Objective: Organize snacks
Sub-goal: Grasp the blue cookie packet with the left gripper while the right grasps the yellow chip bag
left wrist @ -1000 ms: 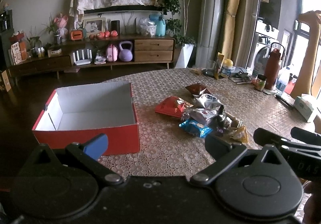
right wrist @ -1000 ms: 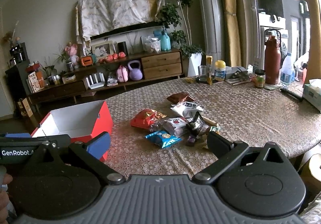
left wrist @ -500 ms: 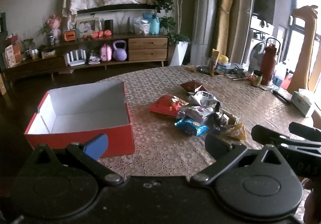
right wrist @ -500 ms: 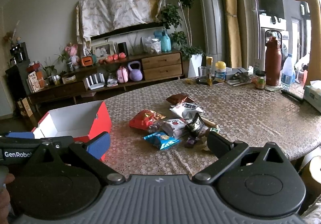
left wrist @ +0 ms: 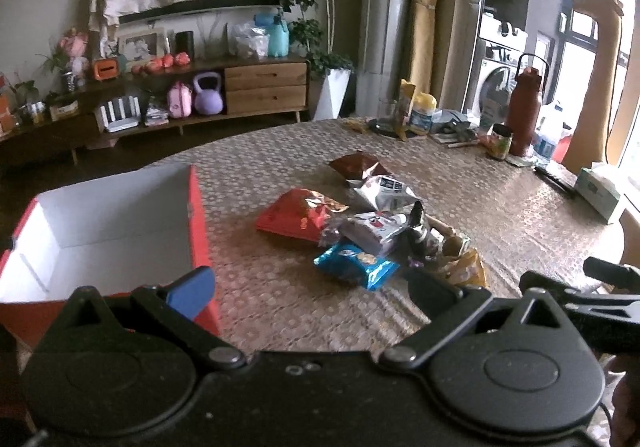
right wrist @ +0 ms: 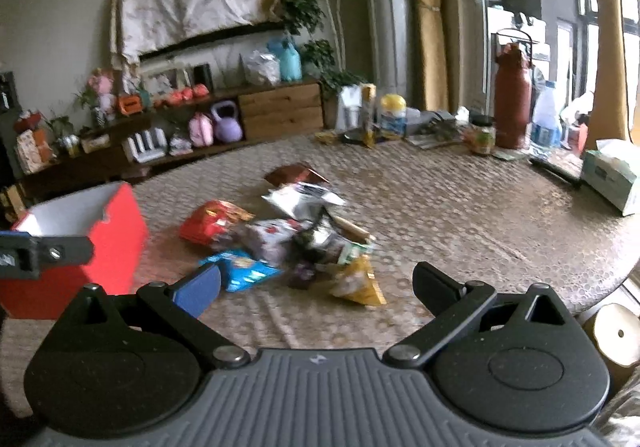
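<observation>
Snacks lie in a loose heap near the middle of a round table [left wrist: 500, 207] covered in a patterned cloth. Red chip bag [left wrist: 298, 215] at the heap's left edge, nearest the box. Blue packet [left wrist: 356, 265] at the near side, just beside a yellow packet [left wrist: 466, 269]. White pouch [left wrist: 382, 189] further back, a brown bag [left wrist: 358, 165] behind it, touching or just overlapping. Silver and dark wrappers crowd the centre; their edges overlap and cannot be told apart.

Open red box [left wrist: 198, 215] with white inside sits at the table's left edge, apart from the heap. Nothing visible inside it.

Left gripper [left wrist: 310, 285]: jaws spread wide, nothing between them, held above the near table edge and facing the heap. One finger carries a blue pad [left wrist: 190, 293].

Right gripper [right wrist: 316, 283]: jaws likewise released and bare, pointing at the heap from the near side; the blue packet [right wrist: 240, 271] and yellow packet [right wrist: 360, 283] lie just ahead of its fingers. Right wrist view is motion-blurred.

Far side of table: dark red flask [left wrist: 526, 107], small jar [left wrist: 501, 135], yellow-lidded tub [left wrist: 422, 113], tissue box [left wrist: 598, 189] at the right edge. Behind, a low wooden sideboard [left wrist: 264, 87] with a purple kettlebell [left wrist: 208, 95] on its shelf.
</observation>
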